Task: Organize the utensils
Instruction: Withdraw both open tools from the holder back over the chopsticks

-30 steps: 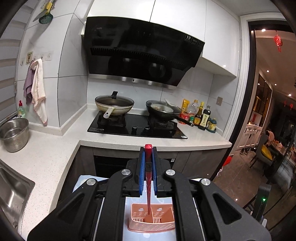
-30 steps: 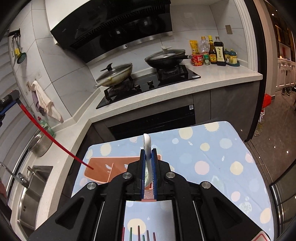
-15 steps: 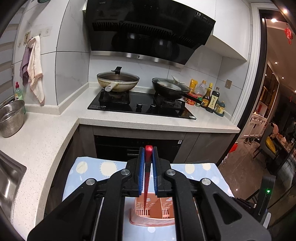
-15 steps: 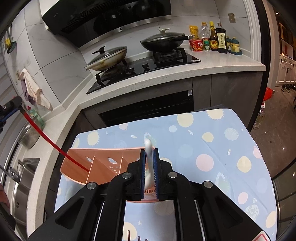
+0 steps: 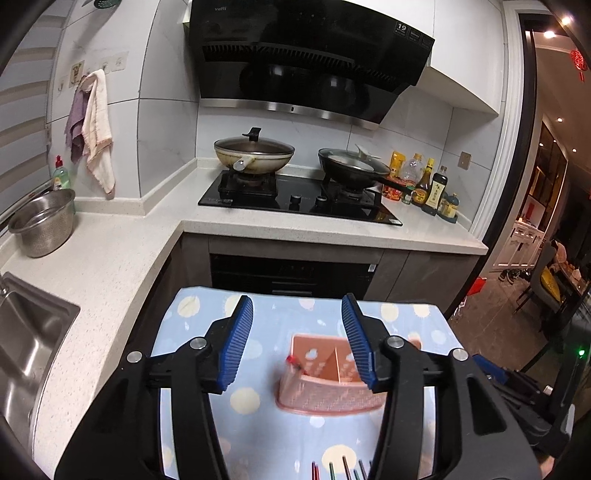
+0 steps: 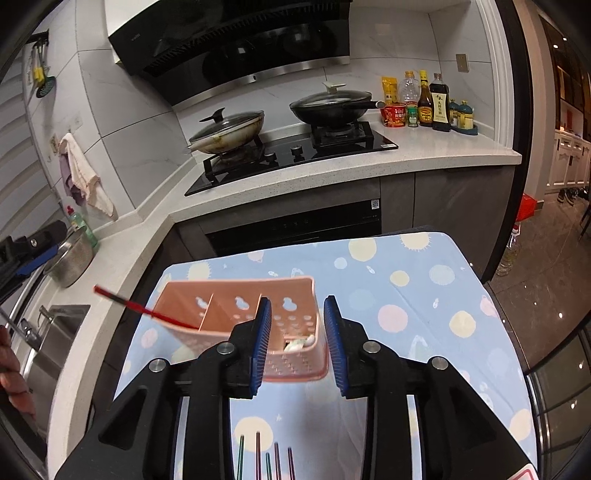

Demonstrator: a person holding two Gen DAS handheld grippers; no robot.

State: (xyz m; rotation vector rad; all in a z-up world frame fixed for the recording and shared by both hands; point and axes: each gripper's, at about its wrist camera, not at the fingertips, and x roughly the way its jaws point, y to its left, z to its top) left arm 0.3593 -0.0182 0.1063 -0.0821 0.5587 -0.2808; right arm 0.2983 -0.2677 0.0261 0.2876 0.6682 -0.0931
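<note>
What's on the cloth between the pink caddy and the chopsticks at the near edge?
Right wrist view: only bare spotted cloth lies between the pink caddy and the chopsticks.

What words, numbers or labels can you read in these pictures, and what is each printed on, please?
"19": white digits on the black glass range hood, upper right corner.
Small brand word on the hood's upper left: too blurred to read.
Dark soy sauce bottle label: characters too small.
Red instant-noodle cup: print unreadable.

The tabletop (image 6: 424, 280) wears a light blue cloth with pale dots. On it stands a pink basket (image 6: 295, 365), and some thin coloured sticks (image 6: 275, 461) lie at the near edge.
</note>
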